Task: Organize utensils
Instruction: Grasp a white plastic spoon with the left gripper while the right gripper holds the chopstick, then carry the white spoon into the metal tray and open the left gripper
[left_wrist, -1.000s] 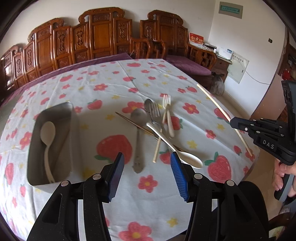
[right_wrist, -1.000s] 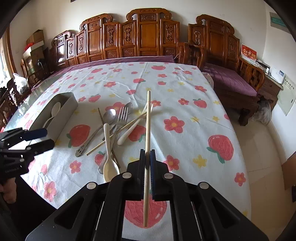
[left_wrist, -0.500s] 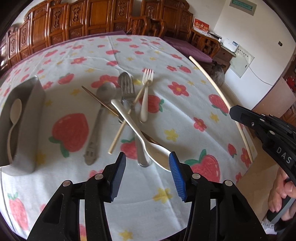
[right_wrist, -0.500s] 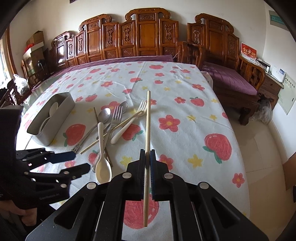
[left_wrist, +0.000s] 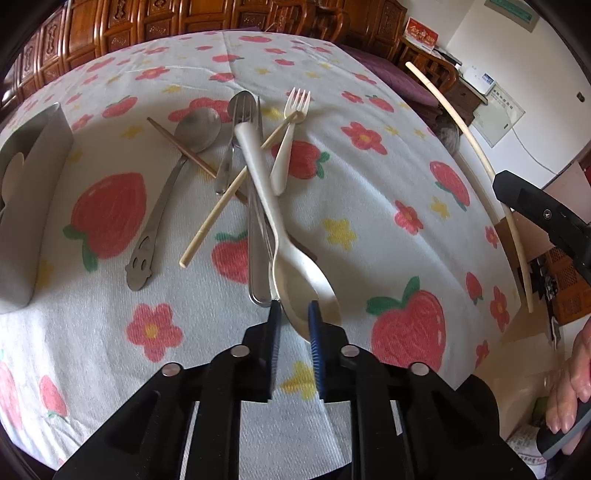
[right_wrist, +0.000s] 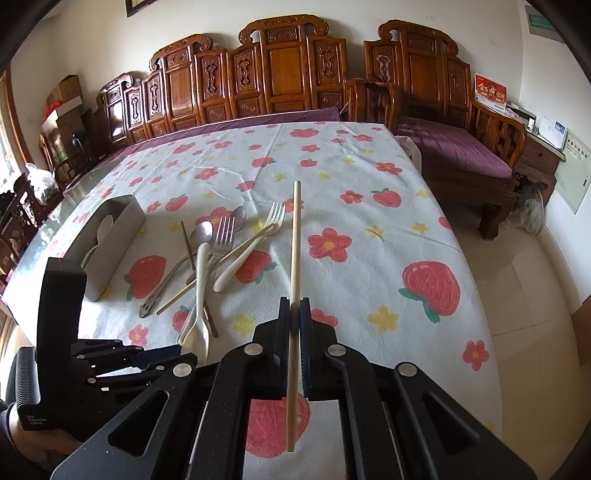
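A row of carved wooden chairs (right_wrist: 288, 70) is lining the wall behind the counter (right_wrist: 369, 206), which is wearing a white cloth printed with strawberries and flowers. At the counter's left edge a grey utensil box (right_wrist: 110, 240) is lying with one white spoon (right_wrist: 101, 229) inside it. Beside the box, near the middle of the cloth, a loose heap of cutlery is crossing over itself: a steel spoon (left_wrist: 173, 177) with a cut-out handle, a steel fork (left_wrist: 255, 206), a white plastic fork (left_wrist: 290, 144), a pale chopstick (left_wrist: 229, 195) and a dark chopstick (left_wrist: 184, 151). A long white plastic spoon (left_wrist: 284, 236) is lying on top of the heap, bowl toward me. I am working my left hand-held gripper (left_wrist: 293, 314) down at the near edge of the cloth, its blue pads narrowed around that bowl; whether they are pressing on it I cannot tell. I am keeping my right hand-held gripper (right_wrist: 294, 306) clenched on a second pale chopstick (right_wrist: 294, 258), which is sticking out forward above the cloth, well clear of the heap.
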